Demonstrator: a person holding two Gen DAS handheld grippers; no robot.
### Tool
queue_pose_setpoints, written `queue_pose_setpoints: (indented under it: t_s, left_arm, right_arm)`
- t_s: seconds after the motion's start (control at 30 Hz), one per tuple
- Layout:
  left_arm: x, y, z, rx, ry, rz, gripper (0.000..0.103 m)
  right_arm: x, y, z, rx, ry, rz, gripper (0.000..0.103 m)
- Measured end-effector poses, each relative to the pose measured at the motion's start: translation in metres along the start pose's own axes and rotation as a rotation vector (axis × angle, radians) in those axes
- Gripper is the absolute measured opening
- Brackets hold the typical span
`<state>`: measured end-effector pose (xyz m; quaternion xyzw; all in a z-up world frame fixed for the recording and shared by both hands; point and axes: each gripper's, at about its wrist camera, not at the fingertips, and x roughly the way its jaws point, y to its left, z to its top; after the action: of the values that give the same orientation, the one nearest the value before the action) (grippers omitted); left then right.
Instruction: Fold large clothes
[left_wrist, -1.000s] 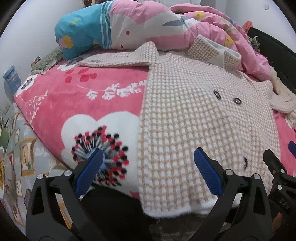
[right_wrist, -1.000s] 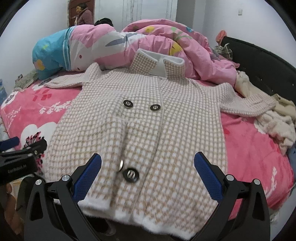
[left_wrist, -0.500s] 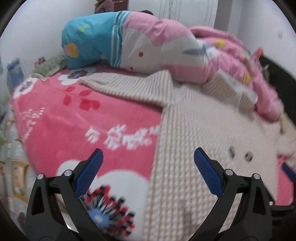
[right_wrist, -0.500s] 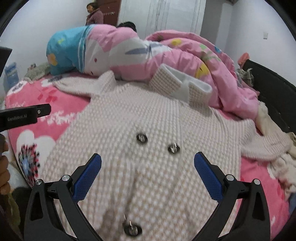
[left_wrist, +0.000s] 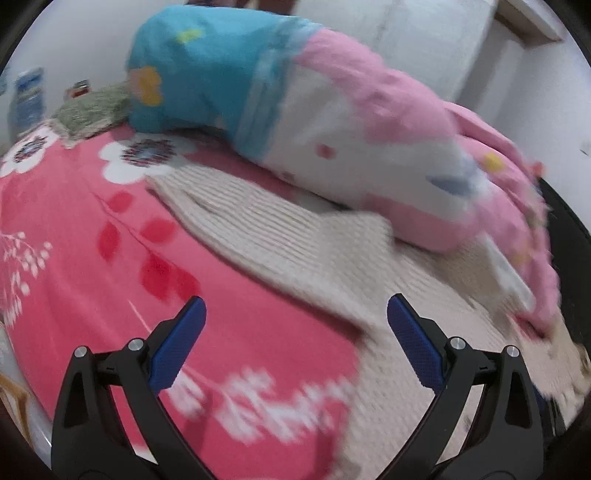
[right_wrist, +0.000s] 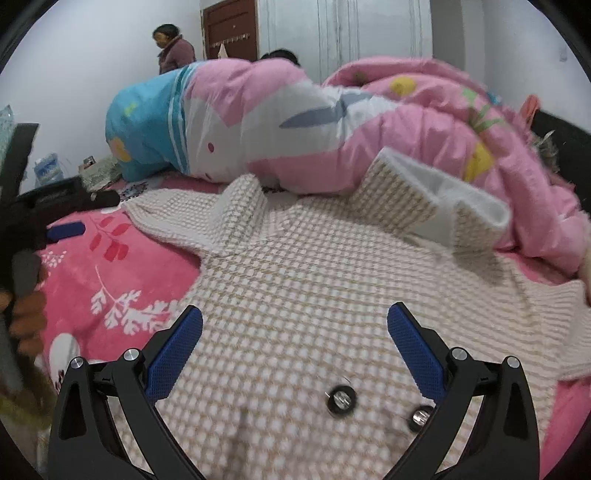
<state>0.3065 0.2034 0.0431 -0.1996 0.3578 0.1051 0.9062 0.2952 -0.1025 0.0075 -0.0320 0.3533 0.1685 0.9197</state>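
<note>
The coat (right_wrist: 295, 280) lies spread flat and face up on the bed (left_wrist: 92, 258), buttons fastened, collar (right_wrist: 436, 199) against the pink quilt (right_wrist: 369, 122) at the far side. No fold shows yet, so the whole job seems left to do. The left claw (left_wrist: 295, 343) is released and holds nothing; the coat's sleeve (left_wrist: 236, 221) stretches out just ahead of it, with the body off to its right. The right claw (right_wrist: 295, 343) is likewise spread wide and empty, hovering over the coat's chest, two buttons (right_wrist: 341, 400) just below it. Folding the sleeves inward looks like the first step.
</note>
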Motion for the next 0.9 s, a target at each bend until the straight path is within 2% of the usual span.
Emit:
queue_pose_setpoints:
  t_s: [0.13,0.23,0.3,0.37,0.43,0.5,0.57,0.6,0.63,0.67,0.7,0.73,0.83,0.9]
  left_arm:
    - [0.049,0.052,0.039,-0.12,0.033,0.082,0.095]
    - [0.093,0.09,0.062,-0.203,0.09,0.15,0.095]
    - [0.114,0.105,0.073,-0.222,0.106,0.187,0.094]
    - [0.137,0.113,0.083,-0.239,0.128,0.192,0.084]
    - [0.155,0.118,0.088,-0.247,0.162,0.195,0.069]
    - [0.17,0.121,0.091,-0.246,0.179,0.244,0.057]
    - [0.179,0.117,0.091,-0.214,0.162,0.304,0.052]
    - [0.179,0.11,0.088,-0.185,0.15,0.329,0.043]
    - [0.179,0.104,0.086,-0.149,0.137,0.352,0.029]
    - [0.177,0.096,0.084,-0.109,0.124,0.374,0.026]
    - [0.176,0.083,0.081,-0.045,0.103,0.421,0.016]
    - [0.175,0.073,0.078,0.004,0.087,0.455,0.01]
    - [0.159,0.039,0.076,0.13,0.012,0.514,0.006]
    - [0.139,0.017,0.078,0.176,-0.048,0.505,0.006]
  right_arm:
    - [0.016,0.001,0.0,-0.01,0.012,0.026,0.098]
    - [0.025,0.004,-0.006,-0.033,0.016,0.053,0.098]
    - [0.03,0.004,-0.009,-0.042,0.017,0.063,0.098]
    - [0.037,0.003,-0.013,-0.043,0.022,0.072,0.098]
    - [0.042,0.0,-0.017,-0.035,0.028,0.087,0.098]
    - [0.046,-0.004,-0.02,-0.022,0.035,0.103,0.098]
    - [0.048,-0.006,-0.021,-0.008,0.034,0.116,0.098]
    - [0.048,-0.008,-0.022,-0.002,0.034,0.12,0.098]
    - [0.049,-0.011,-0.022,0.006,0.034,0.129,0.098]
    - [0.049,-0.013,-0.023,0.012,0.033,0.136,0.098]
    - [0.049,-0.014,-0.023,0.017,0.032,0.139,0.098]
    - [0.05,-0.016,-0.023,0.023,0.034,0.141,0.098]
    - [0.048,-0.021,-0.023,0.043,0.042,0.132,0.098]
    - [0.043,-0.024,-0.02,0.05,0.042,0.114,0.098]
